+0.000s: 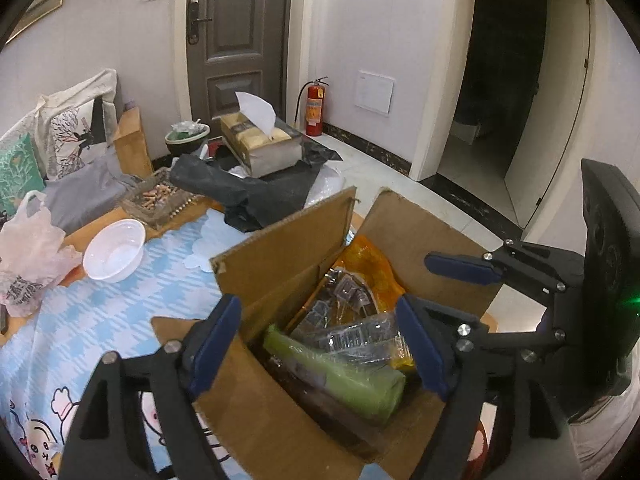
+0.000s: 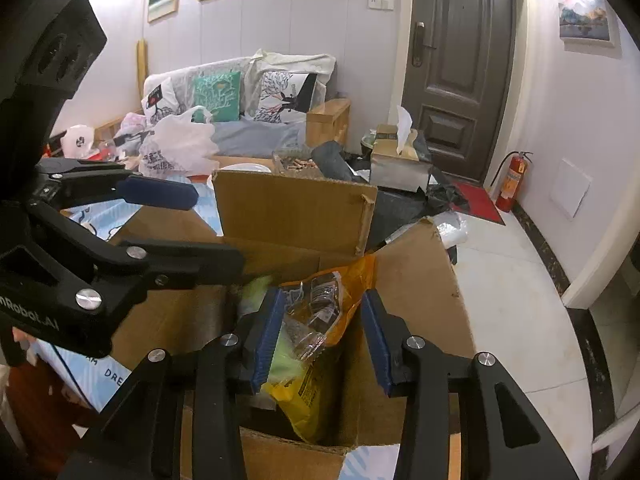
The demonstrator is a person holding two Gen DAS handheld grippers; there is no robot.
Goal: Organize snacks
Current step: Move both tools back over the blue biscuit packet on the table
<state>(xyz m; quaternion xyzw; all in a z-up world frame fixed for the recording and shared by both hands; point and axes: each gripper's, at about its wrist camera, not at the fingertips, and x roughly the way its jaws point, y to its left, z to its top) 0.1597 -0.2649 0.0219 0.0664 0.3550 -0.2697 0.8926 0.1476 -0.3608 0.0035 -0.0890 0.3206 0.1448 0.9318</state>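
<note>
Open cardboard box (image 1: 280, 412) stands on the blue checked cloth (image 1: 120, 320), flaps raised. Inside: green packet (image 1: 340, 372), clear-wrapped snacks and an orange bag (image 2: 320, 320). Left gripper (image 1: 320, 344) hangs wide above the box, holding nothing. Right gripper (image 2: 324, 344) stands partly open astride the orange bag, pads apart from it.

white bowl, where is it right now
In the left wrist view the white bowl sits at the left on the blue checked cloth, between the plastic bag and the cardboard box.
</note>
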